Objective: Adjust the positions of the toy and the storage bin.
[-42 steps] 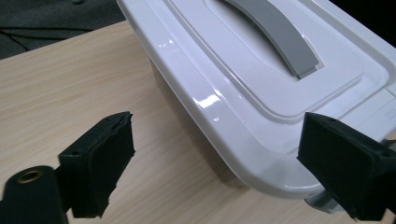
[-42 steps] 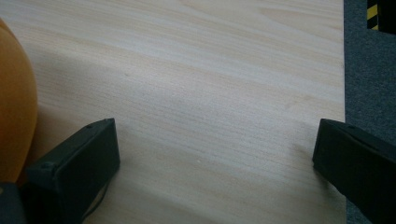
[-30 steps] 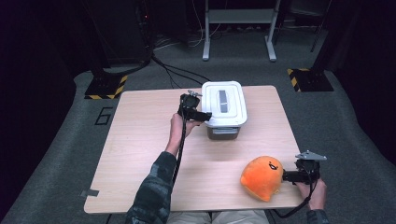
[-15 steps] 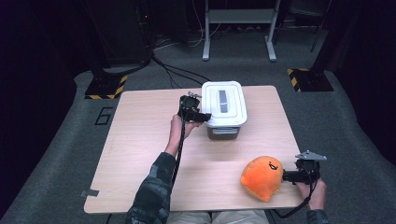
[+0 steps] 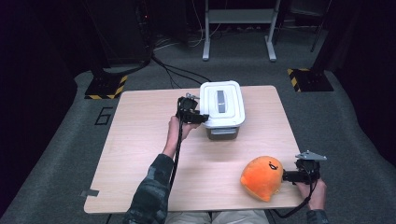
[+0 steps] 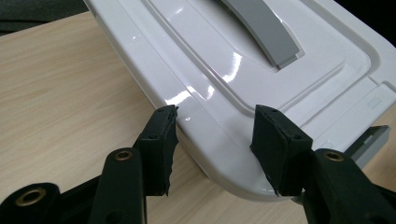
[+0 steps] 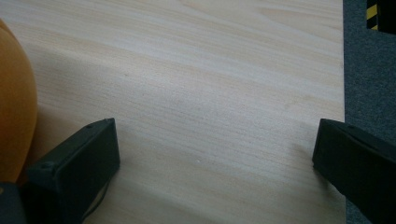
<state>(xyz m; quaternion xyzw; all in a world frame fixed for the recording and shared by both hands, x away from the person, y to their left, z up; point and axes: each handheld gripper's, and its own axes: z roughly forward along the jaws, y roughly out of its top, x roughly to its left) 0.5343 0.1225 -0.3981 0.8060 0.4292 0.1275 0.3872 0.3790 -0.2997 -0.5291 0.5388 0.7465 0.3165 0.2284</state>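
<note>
Pale wood counter [image 5: 140, 154] on grey carpet [image 5: 56, 154], dark room. Left hand-held gripper [image 6: 212, 140], jaws just closing, straddles the white lidded box's [image 5: 223, 105] rim, not yet gripping. Right hand-held gripper [image 7: 215, 158] gapes beside the orange plush [image 5: 262, 178].

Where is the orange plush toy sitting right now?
In the high view, the orange plush toy lies near the table's front right corner, just left of the right gripper, well apart from the white lidded box.

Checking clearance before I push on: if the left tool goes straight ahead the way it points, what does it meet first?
The left tool would meet the glossy white plastic box lid; its rim already sits between the closing jaws, though contact is unclear.
</note>
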